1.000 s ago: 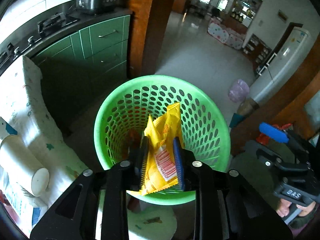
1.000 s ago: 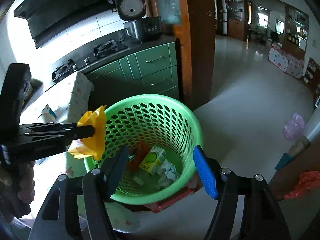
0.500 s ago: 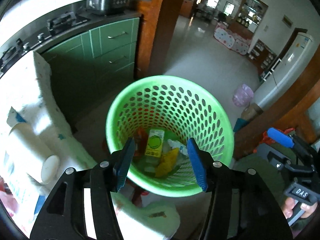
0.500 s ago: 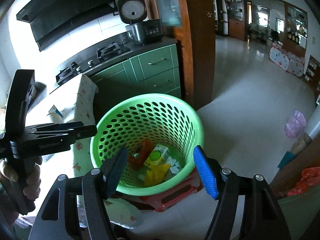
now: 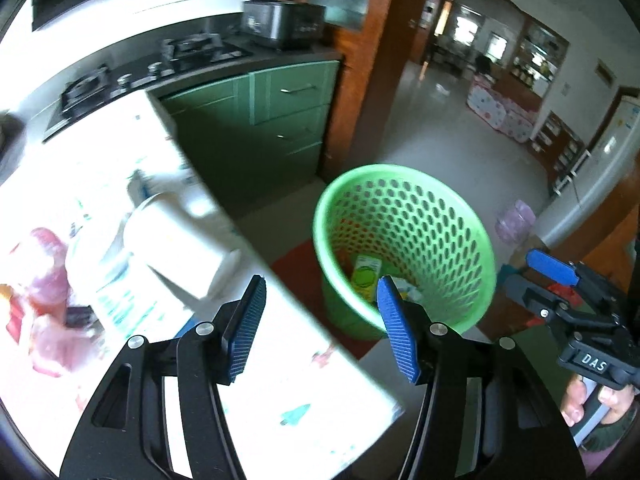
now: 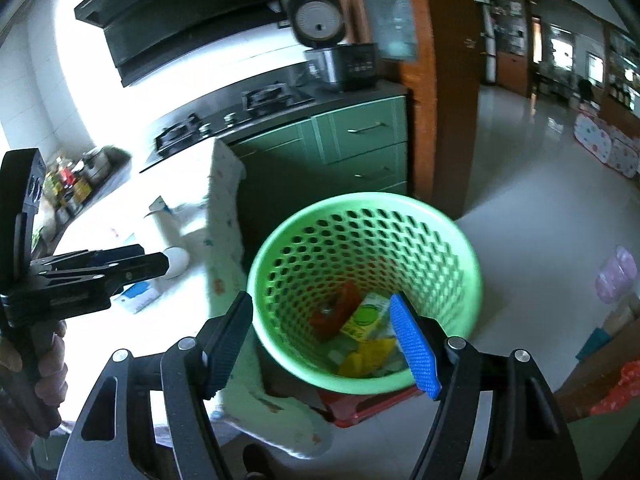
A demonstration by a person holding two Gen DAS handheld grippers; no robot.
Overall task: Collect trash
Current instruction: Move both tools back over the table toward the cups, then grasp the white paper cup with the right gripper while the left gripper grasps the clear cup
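The left gripper (image 5: 322,328), black with blue ribbed pads, is opening its jaws with nothing between them, over the edge of a white patterned tablecloth (image 5: 256,396). The right gripper (image 6: 324,344), of the same build, is also opening and holds nothing; its fingers frame the round green perforated plastic basket (image 6: 460,240) that stands on the pale floor beside the table.

The collected trash lies at the bottom of that basket: a crumpled yellow snack wrapper (image 6: 366,354), a small green and yellow drink carton (image 6: 366,314) and a red wrapper (image 6: 336,312). Some pale scraps lie around them, too small to identify.

On the tablecloth a white paper cup (image 5: 180,248) lies tipped on its side, and further left are blurred pink and red items (image 5: 44,280), possibly packets, overexposed by the light. Green kitchen cabinets (image 6: 360,140) stand behind the basket.
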